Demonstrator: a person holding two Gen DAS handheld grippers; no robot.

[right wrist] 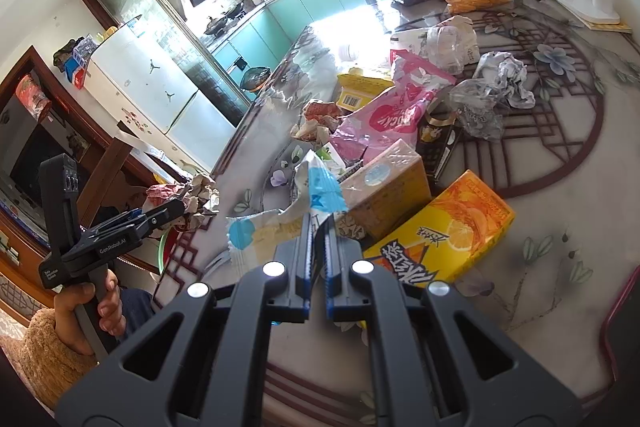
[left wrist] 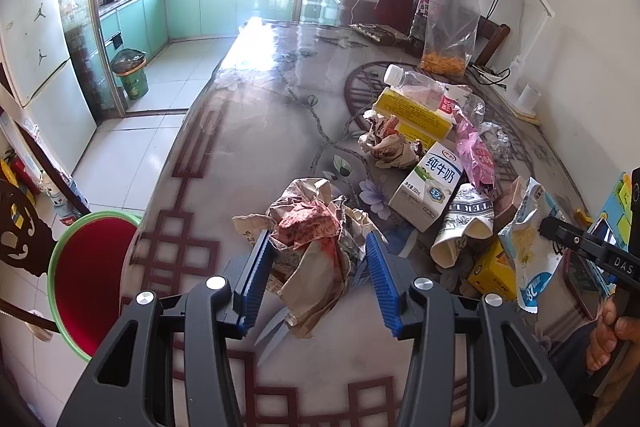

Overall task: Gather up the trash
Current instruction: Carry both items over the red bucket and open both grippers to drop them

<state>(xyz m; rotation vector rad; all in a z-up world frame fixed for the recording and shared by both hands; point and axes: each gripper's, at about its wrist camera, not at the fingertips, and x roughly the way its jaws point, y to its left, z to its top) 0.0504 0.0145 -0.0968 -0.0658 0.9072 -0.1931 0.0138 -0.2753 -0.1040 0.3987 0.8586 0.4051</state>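
Observation:
My left gripper (left wrist: 318,251) is shut on a crumpled brown and red paper wrapper (left wrist: 316,227) and holds it above the table's near left part; it also shows in the right wrist view (right wrist: 184,199). My right gripper (right wrist: 318,219) is shut on a blue and white snack bag (right wrist: 296,207), also seen in the left wrist view (left wrist: 532,247). A heap of trash lies on the table: a milk carton (left wrist: 432,187), a paper cup (left wrist: 464,223), a yellow box (left wrist: 416,115), a clear bottle (left wrist: 416,83), a pink bag (right wrist: 384,111) and an orange drink box (right wrist: 444,231).
A red bin with a green rim (left wrist: 84,275) stands on the floor left of the patterned table (left wrist: 248,115). A clear bag with orange snacks (left wrist: 448,23) and a white lamp base (right wrist: 596,7) stand at the far right. A green bin (left wrist: 130,75) is in the kitchen.

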